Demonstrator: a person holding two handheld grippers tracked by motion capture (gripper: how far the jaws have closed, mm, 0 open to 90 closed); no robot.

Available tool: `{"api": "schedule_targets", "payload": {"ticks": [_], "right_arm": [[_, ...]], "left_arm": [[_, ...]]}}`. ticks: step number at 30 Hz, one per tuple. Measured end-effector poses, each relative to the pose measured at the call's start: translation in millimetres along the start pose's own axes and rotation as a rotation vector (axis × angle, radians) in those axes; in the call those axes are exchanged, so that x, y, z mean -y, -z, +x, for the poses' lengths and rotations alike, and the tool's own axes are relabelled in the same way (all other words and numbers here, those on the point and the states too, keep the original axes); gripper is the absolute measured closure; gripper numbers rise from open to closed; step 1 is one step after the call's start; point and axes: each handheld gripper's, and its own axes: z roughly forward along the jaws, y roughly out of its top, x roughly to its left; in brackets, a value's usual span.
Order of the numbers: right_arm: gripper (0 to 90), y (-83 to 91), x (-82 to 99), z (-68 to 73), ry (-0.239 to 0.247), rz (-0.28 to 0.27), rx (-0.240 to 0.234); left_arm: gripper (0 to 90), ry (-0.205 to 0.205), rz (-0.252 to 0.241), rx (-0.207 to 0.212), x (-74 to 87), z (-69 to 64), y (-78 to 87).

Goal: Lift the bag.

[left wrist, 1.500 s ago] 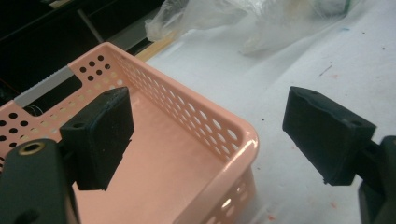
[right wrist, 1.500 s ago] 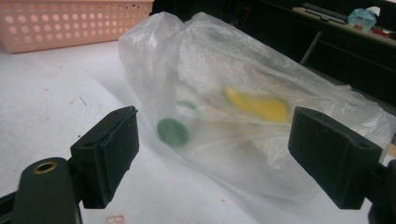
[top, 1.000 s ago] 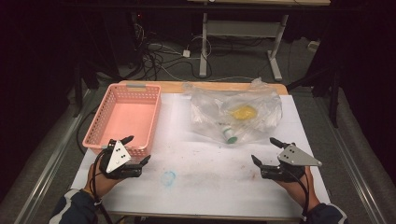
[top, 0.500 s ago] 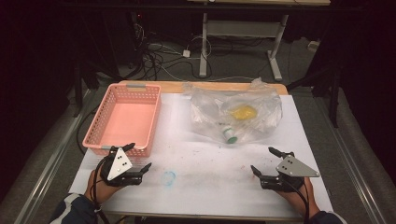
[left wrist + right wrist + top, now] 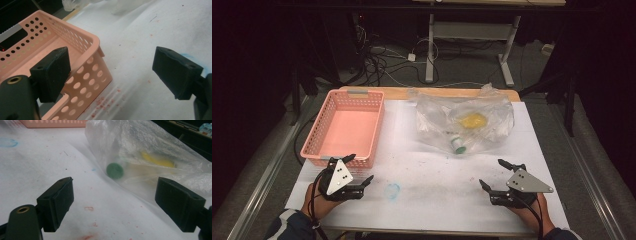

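Clearly both the left claw (image 5: 360, 171) and right claw (image 5: 496, 174) gape wide apart, gripping and touching nothing.

The crumpled clear bag (image 5: 464, 120) blurs the yellow thing (image 5: 473, 120) inside it.

Dark room — grey floor (image 5: 532, 65), tangled cables (image 5: 377, 55), a white-legged desk (image 5: 472, 30) behind

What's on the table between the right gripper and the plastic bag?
Nothing: the high view shows bare white table between the right gripper and the plastic bag.
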Motion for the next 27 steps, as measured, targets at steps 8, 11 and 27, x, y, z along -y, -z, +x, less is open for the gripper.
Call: {"api": "schedule_targets", "payload": {"ticks": [8, 11, 27], "right_arm": [[16.5, 0.0, -1.0, 1.0, 0.004, -0.003, 0.000], [16.5, -0.3, -0.7, 1.1, 0.006, -0.001, -0.002], [16.5, 0.0, -0.6, -0.6, 0.001, 0.004, -0.005]], "left_arm": [[14.6, 0.002, 0.002, 0.005, 0.1, 0.9, -0.3], [14.6, 0.003, 0.007, 0.006, 0.0, 1.0, -1.3], [14.6, 0.007, 0.010, 0.014, -1.2, 3.2, -3.3]]}}
